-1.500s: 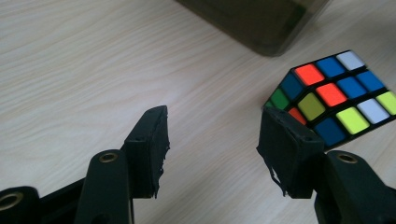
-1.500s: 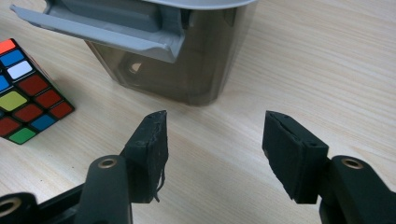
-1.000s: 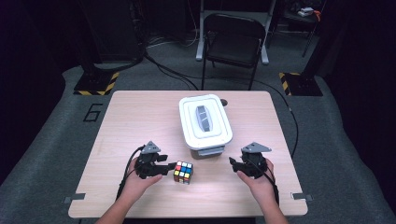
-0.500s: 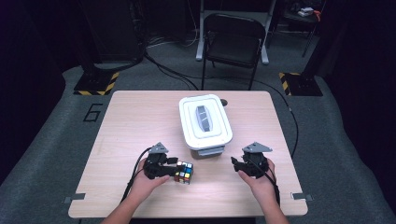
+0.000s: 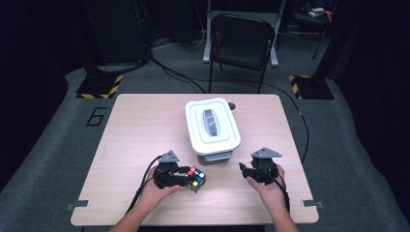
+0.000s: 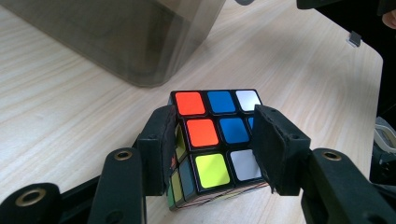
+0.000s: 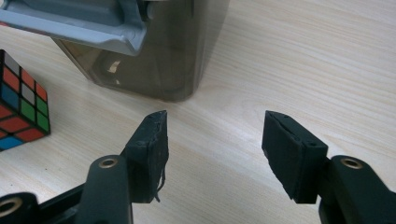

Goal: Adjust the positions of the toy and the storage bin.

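High view, nearest the person: the left gripper [image 5: 186, 180] is seen clamped on the multicoloured plastic puzzle cube [image 5: 196, 178], which rests on the pale wooden table [image 5: 140, 130] at its near edge. Its jaws have just been closing, and a second ago the cube lay untouched just beyond their tips; the cube is now judged secured and ready to be lifted. In the left gripper view both black pads [image 6: 156, 149] are pressed against opposite faces of the cube. The right gripper [image 5: 243, 169] is held apart with its jaws standing open on nothing. Beyond both, the white-lidded grey plastic box [image 5: 212, 126] stands shut at mid-table. Counted: one cube, one box, two grippers, and one black folding chair [image 5: 241, 46] farthest off.
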A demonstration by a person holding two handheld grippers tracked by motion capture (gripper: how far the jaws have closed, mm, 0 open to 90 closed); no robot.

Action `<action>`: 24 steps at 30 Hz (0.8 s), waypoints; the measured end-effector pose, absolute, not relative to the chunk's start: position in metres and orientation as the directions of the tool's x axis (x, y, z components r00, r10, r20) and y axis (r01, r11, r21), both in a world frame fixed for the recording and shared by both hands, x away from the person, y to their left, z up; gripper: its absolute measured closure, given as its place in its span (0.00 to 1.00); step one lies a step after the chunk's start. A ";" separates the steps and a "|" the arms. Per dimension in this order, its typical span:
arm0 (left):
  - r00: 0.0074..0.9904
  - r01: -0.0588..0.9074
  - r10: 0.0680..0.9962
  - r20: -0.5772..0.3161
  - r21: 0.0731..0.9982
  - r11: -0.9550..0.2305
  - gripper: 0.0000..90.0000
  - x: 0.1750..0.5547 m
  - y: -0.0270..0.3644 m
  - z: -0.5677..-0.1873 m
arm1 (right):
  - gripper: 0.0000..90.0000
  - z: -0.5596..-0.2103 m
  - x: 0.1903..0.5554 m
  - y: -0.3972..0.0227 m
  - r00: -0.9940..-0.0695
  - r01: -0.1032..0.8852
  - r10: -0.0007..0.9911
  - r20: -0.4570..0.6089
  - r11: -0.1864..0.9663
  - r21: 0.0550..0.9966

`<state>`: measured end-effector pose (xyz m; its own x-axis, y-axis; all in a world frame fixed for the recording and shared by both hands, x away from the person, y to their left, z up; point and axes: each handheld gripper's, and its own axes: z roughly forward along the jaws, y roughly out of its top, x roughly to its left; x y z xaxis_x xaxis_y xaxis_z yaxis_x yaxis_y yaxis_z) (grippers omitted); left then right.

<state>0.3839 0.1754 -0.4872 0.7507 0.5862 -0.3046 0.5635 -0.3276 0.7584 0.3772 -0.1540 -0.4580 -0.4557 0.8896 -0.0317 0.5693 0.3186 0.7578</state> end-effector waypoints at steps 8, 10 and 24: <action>0.768 0.551 0.570 -0.293 0.755 -0.354 0.56 0.379 0.172 -0.486 | 0.45 -0.458 0.377 -0.154 -0.449 0.571 0.893 -0.023 0.307 0.762; 0.774 0.545 0.564 -0.289 0.757 -0.360 0.56 0.378 0.171 -0.486 | 0.45 -0.458 0.377 -0.154 -0.455 0.564 0.890 -0.030 0.314 0.763; 0.795 0.533 0.532 -0.292 0.755 -0.382 0.56 0.366 0.163 -0.486 | 0.45 -0.458 0.375 -0.153 -0.455 0.564 0.890 -0.026 0.310 0.765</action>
